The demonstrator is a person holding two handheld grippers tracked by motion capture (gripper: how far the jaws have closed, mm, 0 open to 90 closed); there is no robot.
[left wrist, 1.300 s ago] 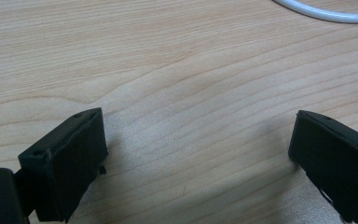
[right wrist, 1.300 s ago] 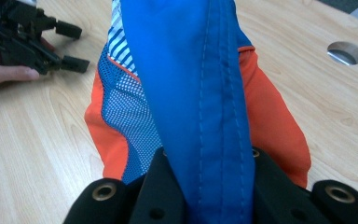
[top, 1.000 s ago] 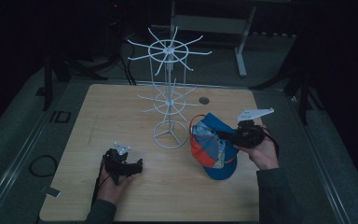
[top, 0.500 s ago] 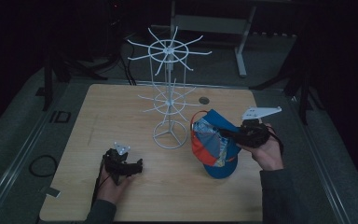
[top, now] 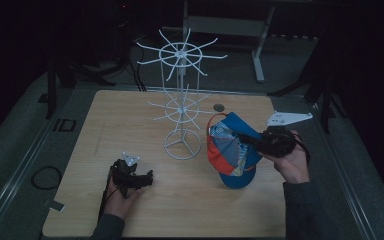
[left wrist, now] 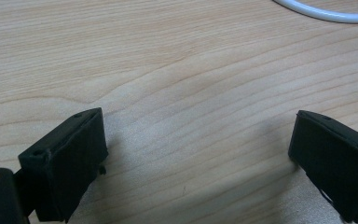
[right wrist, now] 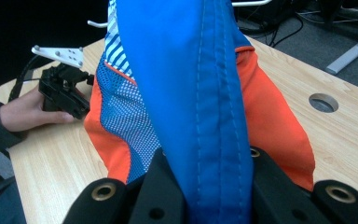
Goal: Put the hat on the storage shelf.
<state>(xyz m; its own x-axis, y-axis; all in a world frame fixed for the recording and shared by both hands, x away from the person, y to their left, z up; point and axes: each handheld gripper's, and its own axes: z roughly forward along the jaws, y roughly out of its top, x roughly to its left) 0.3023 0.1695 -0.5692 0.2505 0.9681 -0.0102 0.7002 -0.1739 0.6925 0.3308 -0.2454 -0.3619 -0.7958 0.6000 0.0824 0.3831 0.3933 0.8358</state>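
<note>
**Cap pinched in the right gripper beside the white rack**

A blue and orange cap (top: 232, 150) is held at the right half of the table (top: 90, 135), its brim end low, at or just above the wood, and its crown raised toward the right gripper (top: 250, 141). In the right gripper view the jaws are seen pressed onto a blue stitched fold of the cap (right wrist: 200, 93), with orange fabric and a mesh panel hanging to either side. The cap is seen just beside the ring base of a white wire rack (top: 181, 107), which stands upright near the table's middle; whether they touch cannot be told. A round hole (top: 219, 107) is seen in the tabletop behind the cap.

The left gripper (top: 142, 178) is rested on the table near the front edge, well apart from the cap. In the left gripper view its jaws are shown spread wide over bare wood (left wrist: 191, 93), nothing between them, and a curve of the rack's base (left wrist: 326, 13) is caught at the top right corner.
</note>
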